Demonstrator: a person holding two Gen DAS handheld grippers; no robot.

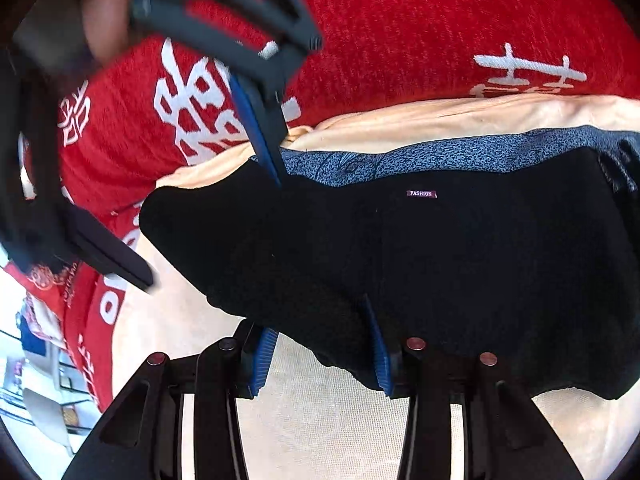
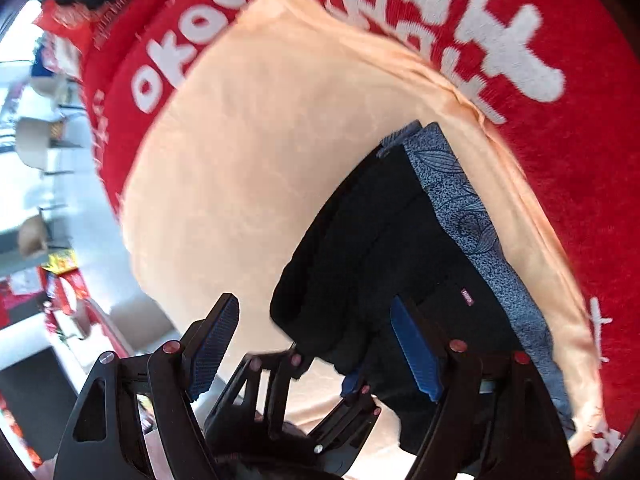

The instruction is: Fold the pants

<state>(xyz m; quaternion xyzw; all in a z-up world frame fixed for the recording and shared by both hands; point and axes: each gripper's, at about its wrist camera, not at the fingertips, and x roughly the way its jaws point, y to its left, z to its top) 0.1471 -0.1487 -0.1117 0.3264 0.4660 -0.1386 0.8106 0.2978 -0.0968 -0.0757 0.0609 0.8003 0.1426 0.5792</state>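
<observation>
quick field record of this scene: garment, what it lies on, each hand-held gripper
garment: black pants, small "FASHION" label
under it: blue patterned garment, on a cream blanket
surface: red cloth with white characters
left hand-held gripper: closed on the near edge of the black pants
right hand-held gripper: open, holding nothing, over the end of the pants

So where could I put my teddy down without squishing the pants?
The bare cream blanket between the black pants and the red cover looks free. It is crowded where both tools work: the left tool at the pants' near edge and the right tool straddling their corner.
</observation>
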